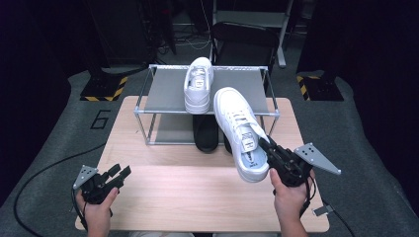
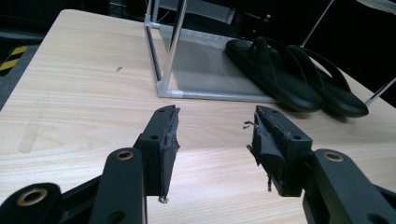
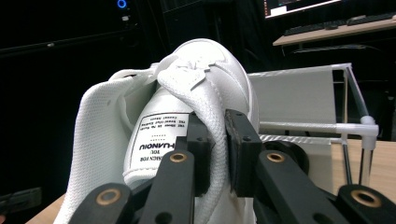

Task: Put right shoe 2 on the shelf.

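Right gripper [image 1: 271, 148], at the lower right of the high view, with jaws clamped on the padded collar of a white sneaker [image 1: 240, 132] that is held clear of the wooden table [image 1: 197, 192], toe pointing toward the upper centre of the frame and the shoe rack [image 1: 207, 112]. A second white sneaker [image 1: 198, 84] stands on the rack's top shelf at upper centre, and a pair of black flip-flops [image 2: 289, 77] lies on the lower shelf beneath it. Left gripper [image 1: 118, 175], at the lower left, low over the table with jaws spread wide and nothing between them.
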